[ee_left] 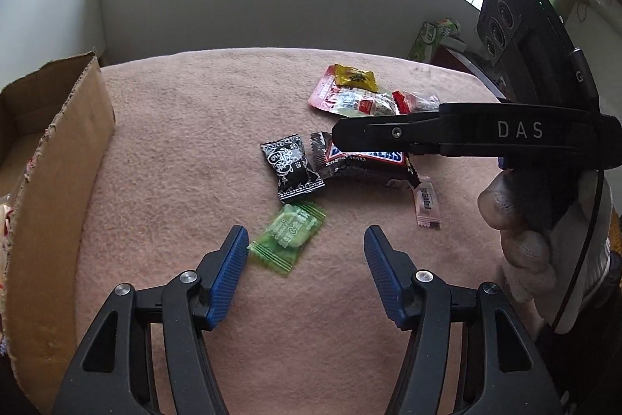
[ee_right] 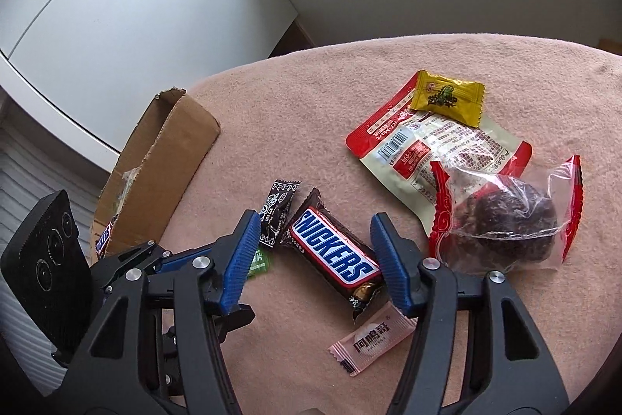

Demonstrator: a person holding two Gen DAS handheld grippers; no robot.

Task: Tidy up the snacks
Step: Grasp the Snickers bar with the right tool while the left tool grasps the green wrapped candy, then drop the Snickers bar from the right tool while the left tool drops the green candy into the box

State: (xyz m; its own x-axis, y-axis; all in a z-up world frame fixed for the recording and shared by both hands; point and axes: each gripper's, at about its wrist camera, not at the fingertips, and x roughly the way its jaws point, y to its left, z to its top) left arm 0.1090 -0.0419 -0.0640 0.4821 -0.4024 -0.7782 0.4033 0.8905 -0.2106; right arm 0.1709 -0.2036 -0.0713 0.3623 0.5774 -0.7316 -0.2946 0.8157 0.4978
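Note:
Snacks lie on a pink cloth. A Snickers bar lies between the open blue pads of my right gripper; it also shows in the left wrist view. Beside it are a black candy, a green candy, a pink candy, a red-and-white pouch, a yellow candy and a clear bag with a dark ball. My left gripper is open and empty, just near of the green candy. A cardboard box stands at the left.
The box holds a few snacks, one a Snickers. A grey partition wall runs behind the table. A green packet stands at the far right edge. My gloved right hand is at the right.

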